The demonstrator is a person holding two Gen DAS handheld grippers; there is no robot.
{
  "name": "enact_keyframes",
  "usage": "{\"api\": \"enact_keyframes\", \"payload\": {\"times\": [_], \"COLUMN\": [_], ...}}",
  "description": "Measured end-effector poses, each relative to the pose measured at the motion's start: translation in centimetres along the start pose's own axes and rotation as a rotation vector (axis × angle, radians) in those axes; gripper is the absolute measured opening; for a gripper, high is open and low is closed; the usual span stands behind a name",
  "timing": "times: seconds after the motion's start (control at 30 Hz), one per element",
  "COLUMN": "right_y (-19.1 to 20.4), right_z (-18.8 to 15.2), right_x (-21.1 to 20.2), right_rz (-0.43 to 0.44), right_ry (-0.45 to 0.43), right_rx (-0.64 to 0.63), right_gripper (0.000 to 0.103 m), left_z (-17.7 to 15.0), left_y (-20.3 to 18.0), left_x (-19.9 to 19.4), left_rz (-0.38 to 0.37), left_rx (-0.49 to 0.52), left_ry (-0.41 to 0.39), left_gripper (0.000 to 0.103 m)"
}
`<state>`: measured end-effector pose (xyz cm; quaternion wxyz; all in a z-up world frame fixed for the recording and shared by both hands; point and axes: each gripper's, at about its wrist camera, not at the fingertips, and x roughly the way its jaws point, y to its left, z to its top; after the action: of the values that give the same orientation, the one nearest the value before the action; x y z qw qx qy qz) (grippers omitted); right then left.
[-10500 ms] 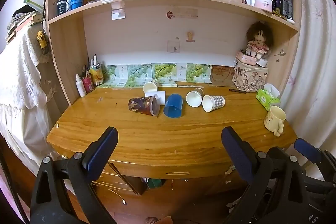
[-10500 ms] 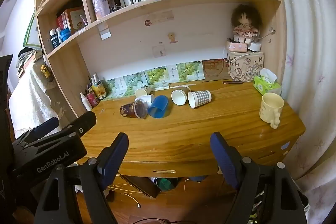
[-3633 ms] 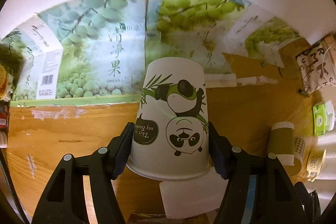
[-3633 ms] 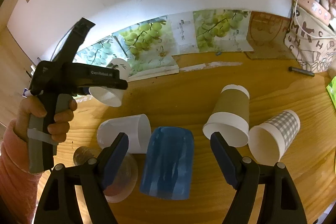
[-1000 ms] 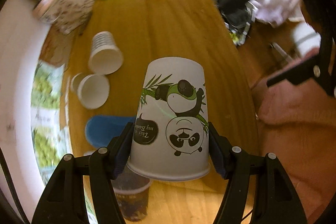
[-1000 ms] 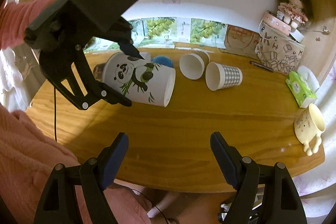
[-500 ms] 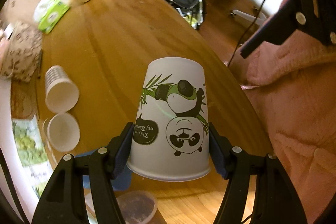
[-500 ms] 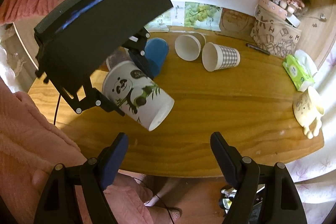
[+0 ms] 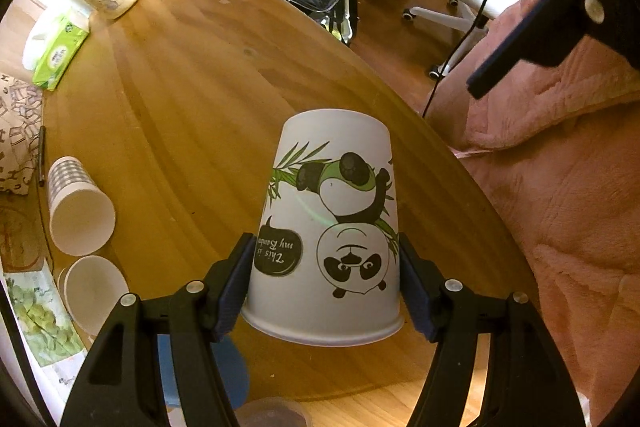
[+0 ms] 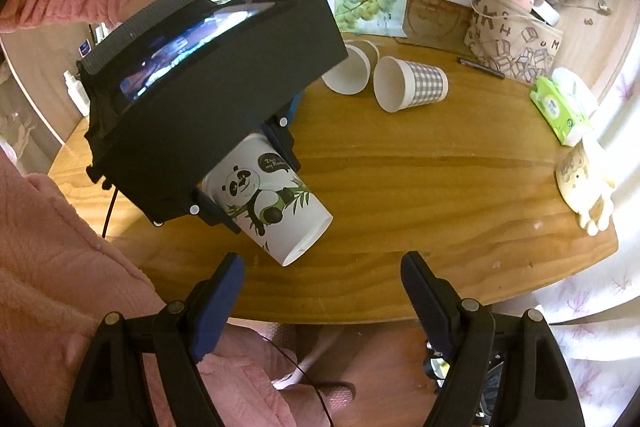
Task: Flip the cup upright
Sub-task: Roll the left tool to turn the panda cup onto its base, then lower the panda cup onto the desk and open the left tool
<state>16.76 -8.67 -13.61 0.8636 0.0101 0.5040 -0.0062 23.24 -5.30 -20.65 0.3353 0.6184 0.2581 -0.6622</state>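
My left gripper [image 9: 322, 267] is shut on a white paper cup with a panda print [image 9: 332, 223], gripping it near the rim. In the right wrist view the panda cup [image 10: 272, 203] hangs tilted above the front part of the wooden desk [image 10: 420, 179], its base pointing down toward the desk and its mouth up inside the left gripper [image 10: 244, 179]. My right gripper [image 10: 320, 283] is open and empty, held in front of the desk edge, below the cup.
A checked paper cup [image 10: 412, 87] and a brown-sleeved cup [image 10: 352, 67] lie on their sides at the back. A blue cup [image 9: 216, 367] lies near the left gripper. A cream mug [image 10: 584, 183], a green tissue pack [image 10: 560, 111] and a basket with a doll [image 10: 516, 39] stand at the right.
The left gripper has kept turning with the panda cup, so the cup's base now points further down toward the desk. The right gripper has stayed open and drawn back slightly.
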Motion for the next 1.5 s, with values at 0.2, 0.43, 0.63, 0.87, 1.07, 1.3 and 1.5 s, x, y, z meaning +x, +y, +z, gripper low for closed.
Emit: {"api": "enact_keyframes", "payload": {"times": [0.2,0.43,0.63,0.87,1.07,1.3,1.5], "right_y": [-0.3,-0.3,-0.5,-0.3,0.0,0.2,0.9], "right_z": [-0.1,-0.1,0.1,-0.1,-0.1,0.0,0.3], "right_x": [0.3,0.7,1.1,1.3,1.5,1.7,1.7], "right_rz": [0.007,0.020,0.035,0.051,0.059,0.083,0.104], "right_ry": [0.006,0.017,0.028,0.039,0.047,0.055,0.034], "right_rx": [0.010,0.017,0.017,0.010,0.000,-0.022,-0.075], "right_gripper": [0.081,0.081,0.081,0.081,0.081,0.081,0.081], "left_z": [-0.2,-0.1,0.2,0.1,-0.2,-1.4,-2.3], "left_y": [0.5,1.1,1.3,1.7,1.4,0.8,0.0], "left_x": [1.2,1.3,1.9,1.8,1.8,1.0,0.1], "left_rz": [-0.034,-0.071,-0.074,-0.066,-0.032,0.016,0.065], "left_rx": [-0.010,-0.021,-0.024,-0.054,-0.074,-0.141,-0.232], "left_ry": [0.026,0.035,0.075,0.100,0.122,0.136,0.134], "left_gripper": [0.072,0.072,0.077,0.083,0.083,0.083,0.083]}}
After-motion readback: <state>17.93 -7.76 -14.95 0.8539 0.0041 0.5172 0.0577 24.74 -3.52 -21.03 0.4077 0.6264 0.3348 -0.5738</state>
